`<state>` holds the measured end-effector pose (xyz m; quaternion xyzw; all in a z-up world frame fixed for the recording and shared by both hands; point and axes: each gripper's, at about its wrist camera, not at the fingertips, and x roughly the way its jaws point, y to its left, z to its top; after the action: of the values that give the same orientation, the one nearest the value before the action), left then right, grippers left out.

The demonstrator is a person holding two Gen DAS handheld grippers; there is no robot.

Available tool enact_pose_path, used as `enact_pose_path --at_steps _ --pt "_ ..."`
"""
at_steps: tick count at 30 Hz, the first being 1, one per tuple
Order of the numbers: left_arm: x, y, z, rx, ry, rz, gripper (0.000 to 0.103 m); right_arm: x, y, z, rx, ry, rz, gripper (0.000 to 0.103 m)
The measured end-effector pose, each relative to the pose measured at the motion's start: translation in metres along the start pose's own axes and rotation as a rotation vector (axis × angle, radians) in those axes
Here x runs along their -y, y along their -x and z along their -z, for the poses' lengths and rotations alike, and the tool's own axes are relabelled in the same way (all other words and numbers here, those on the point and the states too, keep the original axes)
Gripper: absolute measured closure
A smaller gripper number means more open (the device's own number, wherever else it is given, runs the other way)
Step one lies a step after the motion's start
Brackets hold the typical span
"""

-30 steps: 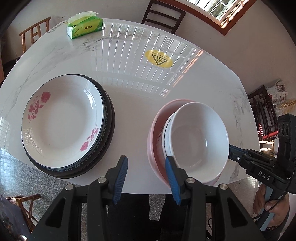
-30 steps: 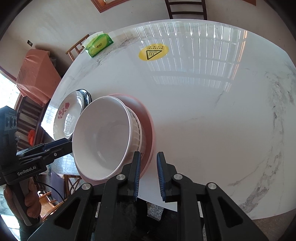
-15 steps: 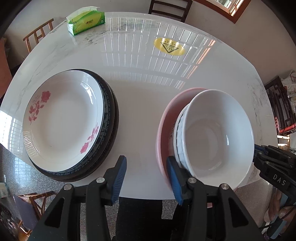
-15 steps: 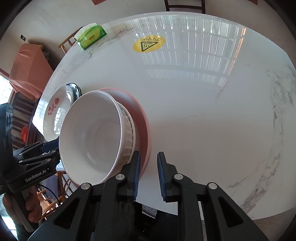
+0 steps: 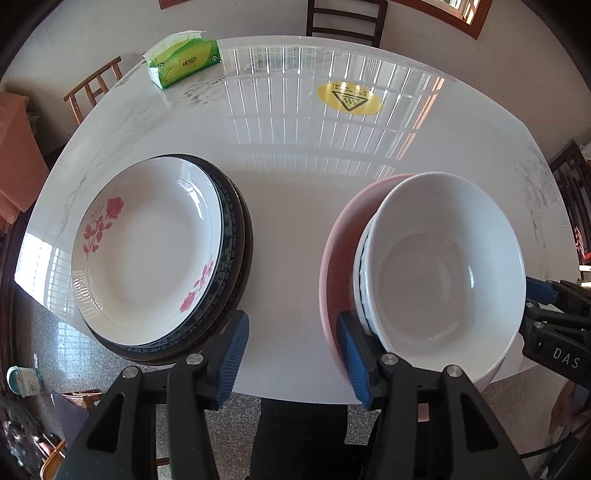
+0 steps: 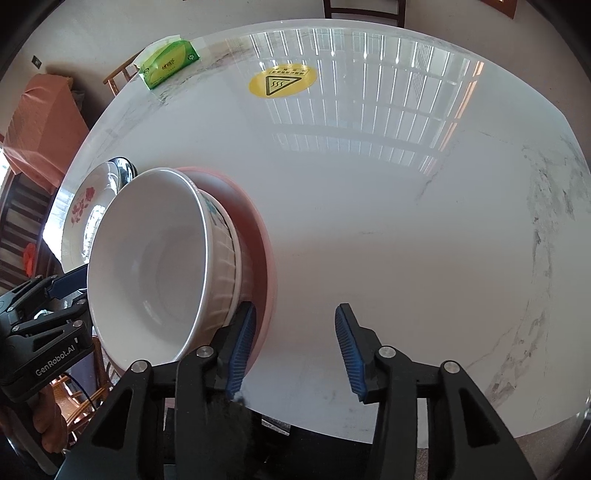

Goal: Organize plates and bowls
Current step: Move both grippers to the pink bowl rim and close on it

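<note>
On the white marble table (image 5: 288, 166) a rose-patterned white plate (image 5: 147, 243) lies on dark patterned plates (image 5: 236, 236) at the left. To the right a white bowl (image 5: 443, 266) is nested in a ribbed bowl (image 6: 229, 266) on a pink plate (image 5: 336, 258). My left gripper (image 5: 293, 354) is open over bare table between the two stacks, its right finger against the pink plate's rim. My right gripper (image 6: 295, 347) is opening with nothing between its jaws, its left finger beside the pink plate (image 6: 262, 236).
A green tissue pack (image 5: 184, 61) and a yellow warning sticker (image 5: 349, 98) lie at the table's far side. Chairs stand around the table, one at the back (image 5: 343, 18). The near table edge runs just under both grippers. A hand holds the left gripper's handle (image 6: 48, 424).
The right gripper's jaws have spread from nearly shut to wide apart. The left gripper's jaws widened a little, and it tipped further down towards the table. The dishes stayed put.
</note>
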<state>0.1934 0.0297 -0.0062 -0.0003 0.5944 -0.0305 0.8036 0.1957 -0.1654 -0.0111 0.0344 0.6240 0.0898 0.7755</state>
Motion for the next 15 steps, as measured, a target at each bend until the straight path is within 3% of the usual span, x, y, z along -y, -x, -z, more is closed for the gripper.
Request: enact_pose_path --at_steps 4,7,13,14,15 --pt "-0.018 -0.007 0.001 -0.017 0.094 0.132 0.052 0.007 -0.005 -0.002 -0.028 -0.026 -0.025 0.04" --pt "-0.025 -0.013 -0.003 -0.059 0.13 0.169 0.048 0.006 -0.006 -0.003 -0.035 -0.009 -0.045 0.042" --pt "-0.025 -0.014 -0.002 -0.065 0.141 0.184 0.046 0.002 -0.006 -0.006 -0.05 0.007 -0.113 0.066" --pt "-0.025 -0.013 -0.001 -0.051 0.138 0.185 0.047 -0.001 -0.005 -0.006 -0.05 0.015 -0.118 0.074" --pt "-0.026 -0.014 -0.001 -0.043 0.144 0.217 0.06 -0.005 -0.005 -0.006 -0.051 0.024 -0.121 0.081"
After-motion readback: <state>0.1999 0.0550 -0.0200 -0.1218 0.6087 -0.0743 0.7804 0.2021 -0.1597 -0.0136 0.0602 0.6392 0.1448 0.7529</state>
